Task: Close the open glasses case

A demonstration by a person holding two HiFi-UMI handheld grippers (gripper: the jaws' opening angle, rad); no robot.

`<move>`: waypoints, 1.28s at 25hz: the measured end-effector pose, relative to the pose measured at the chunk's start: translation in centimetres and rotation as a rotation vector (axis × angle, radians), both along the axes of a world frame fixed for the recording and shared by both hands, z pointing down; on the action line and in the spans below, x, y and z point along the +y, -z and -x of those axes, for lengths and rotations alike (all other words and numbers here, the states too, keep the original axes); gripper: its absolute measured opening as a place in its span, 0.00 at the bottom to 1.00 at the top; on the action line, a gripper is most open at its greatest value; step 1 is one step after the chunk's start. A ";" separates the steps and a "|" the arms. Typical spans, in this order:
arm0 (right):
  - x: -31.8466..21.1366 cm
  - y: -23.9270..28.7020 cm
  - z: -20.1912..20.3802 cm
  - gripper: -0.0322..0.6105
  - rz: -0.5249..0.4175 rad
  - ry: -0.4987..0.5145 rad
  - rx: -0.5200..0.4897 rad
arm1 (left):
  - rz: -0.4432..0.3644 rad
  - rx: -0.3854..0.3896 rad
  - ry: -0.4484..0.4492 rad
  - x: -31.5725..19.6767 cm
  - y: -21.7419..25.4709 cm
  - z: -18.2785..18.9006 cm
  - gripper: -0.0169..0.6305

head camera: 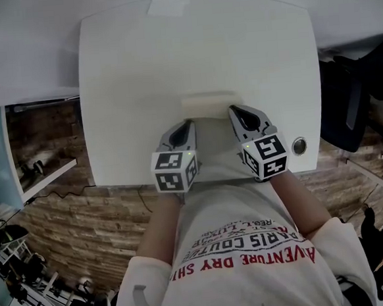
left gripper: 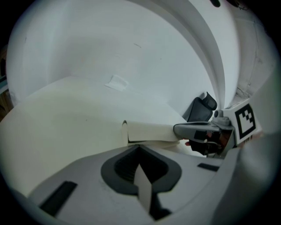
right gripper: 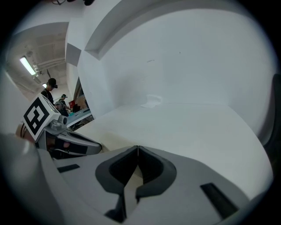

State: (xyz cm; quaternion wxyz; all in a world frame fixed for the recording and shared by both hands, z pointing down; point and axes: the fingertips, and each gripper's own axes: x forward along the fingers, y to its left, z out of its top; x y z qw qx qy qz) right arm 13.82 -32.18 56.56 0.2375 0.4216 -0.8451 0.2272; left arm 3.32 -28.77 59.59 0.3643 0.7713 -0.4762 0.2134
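A cream glasses case (head camera: 211, 106) lay on the white table (head camera: 127, 88), close to the near edge and in front of the person. It sat low and flat, and in the left gripper view its (left gripper: 149, 132) rounded end showed a thin seam along the side. Whether the lid was fully down could not be told. The left tongs (head camera: 189, 123) pointed at the case's near left corner. Their own view showed the jaws (left gripper: 139, 148) pressed together with nothing between them and the case just beyond the tips. The right tongs (head camera: 234, 110) were at the case's right end, and their jaws (right gripper: 138, 148) were likewise together and empty. From the left gripper view one grey jaw of the right tongs (left gripper: 197, 129) lay across that end of the case, though contact was not clear. A small pale patch (head camera: 166, 0) lay at the table's far edge, and a round grommet (head camera: 299, 146) sat near its right front corner.
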 end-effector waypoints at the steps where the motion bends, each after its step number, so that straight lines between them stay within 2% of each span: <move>1: 0.1 -0.2 0.0 0.07 0.007 0.004 0.002 | -0.001 -0.001 0.001 0.1 0.0 0.1 0.02; 8: 0.5 -0.4 -0.1 0.07 -0.001 0.012 0.017 | -0.001 -0.001 0.016 0.8 0.1 0.4 0.02; 11: 0.6 0.8 -0.1 0.07 -0.024 0.010 0.004 | -0.036 -0.005 0.024 0.6 1.3 0.6 0.02; 15: 0.9 4.5 -0.4 0.07 -0.093 -0.002 -0.028 | -0.144 -0.017 0.017 -0.4 5.4 0.5 0.02; 20: 0.9 10.9 -1.1 0.07 -0.246 -0.052 -0.077 | -0.323 -0.029 -0.010 -1.4 12.3 -0.1 0.02; 25: 1.8 16.3 -1.3 0.07 -0.371 -0.056 -0.126 | -0.475 -0.028 -0.026 -1.0 18.4 -0.8 0.02; 32: 2.9 20.1 -1.9 0.07 -0.460 -0.082 -0.139 | -0.638 -0.031 -0.043 -0.3 24.7 -1.6 0.02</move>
